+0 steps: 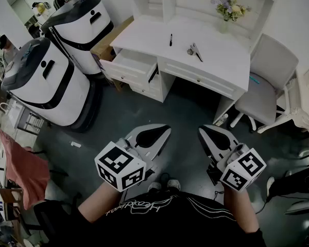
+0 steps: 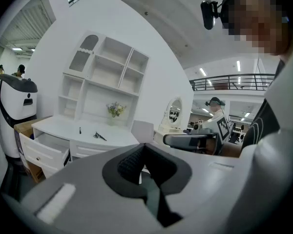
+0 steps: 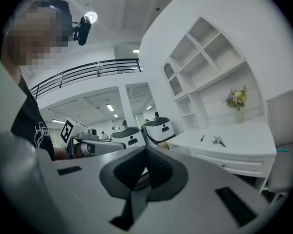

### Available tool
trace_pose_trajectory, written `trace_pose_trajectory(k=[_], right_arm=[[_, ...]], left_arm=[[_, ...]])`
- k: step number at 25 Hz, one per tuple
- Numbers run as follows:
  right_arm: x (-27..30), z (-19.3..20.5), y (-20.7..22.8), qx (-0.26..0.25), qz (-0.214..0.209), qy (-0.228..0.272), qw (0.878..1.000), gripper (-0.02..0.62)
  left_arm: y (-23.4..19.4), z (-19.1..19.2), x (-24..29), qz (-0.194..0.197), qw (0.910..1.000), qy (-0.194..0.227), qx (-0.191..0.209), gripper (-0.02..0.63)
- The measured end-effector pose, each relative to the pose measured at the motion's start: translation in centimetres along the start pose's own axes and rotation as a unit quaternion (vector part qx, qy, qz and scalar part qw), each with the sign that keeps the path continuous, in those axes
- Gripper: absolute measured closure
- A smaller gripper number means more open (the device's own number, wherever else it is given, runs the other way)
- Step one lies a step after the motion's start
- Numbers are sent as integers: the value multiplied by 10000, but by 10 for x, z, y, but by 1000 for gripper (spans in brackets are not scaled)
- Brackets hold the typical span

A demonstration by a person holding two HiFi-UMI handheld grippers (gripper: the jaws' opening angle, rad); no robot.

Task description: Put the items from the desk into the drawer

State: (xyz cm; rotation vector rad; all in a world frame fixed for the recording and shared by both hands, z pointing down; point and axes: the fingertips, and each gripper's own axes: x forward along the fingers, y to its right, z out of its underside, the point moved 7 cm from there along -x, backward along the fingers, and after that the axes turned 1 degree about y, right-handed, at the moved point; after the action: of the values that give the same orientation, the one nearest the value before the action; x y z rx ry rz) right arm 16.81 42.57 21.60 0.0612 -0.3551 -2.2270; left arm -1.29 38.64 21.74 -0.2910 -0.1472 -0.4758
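Observation:
A white desk point(image 1: 211, 60) stands well ahead of me. On its top lie a black pen point(image 1: 170, 39) and a small metal tool with dark handles point(image 1: 194, 50). The desk's left drawer point(image 1: 136, 66) is pulled open. My left gripper point(image 1: 153, 135) and right gripper point(image 1: 212, 137) are held side by side over the dark floor, far short of the desk. Both are shut with nothing between the jaws. The left gripper view shows the pen point(image 2: 80, 129), the tool point(image 2: 99, 136) and the open drawer point(image 2: 44, 147). The pen point(image 3: 202, 138) and tool point(image 3: 218, 141) also show in the right gripper view.
Two large white and black machines point(image 1: 46, 81) point(image 1: 82, 30) stand left of the desk, with a cardboard box point(image 1: 110, 42) behind them. A vase of flowers point(image 1: 227, 9) sits at the desk's back. A white chair point(image 1: 270, 81) is at the right. People stand in the background.

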Motion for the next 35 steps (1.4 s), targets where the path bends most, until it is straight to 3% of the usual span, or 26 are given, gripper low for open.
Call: trace_pose_trajectory(k=[18, 35], right_arm=[[-43, 4, 18, -91, -266, 35, 9996, 588], [-46, 4, 20, -50, -382, 95, 9992, 586]], left_arm=[[44, 8, 28, -97, 9995, -33, 292, 598], [41, 11, 30, -163, 9998, -8, 111, 598]])
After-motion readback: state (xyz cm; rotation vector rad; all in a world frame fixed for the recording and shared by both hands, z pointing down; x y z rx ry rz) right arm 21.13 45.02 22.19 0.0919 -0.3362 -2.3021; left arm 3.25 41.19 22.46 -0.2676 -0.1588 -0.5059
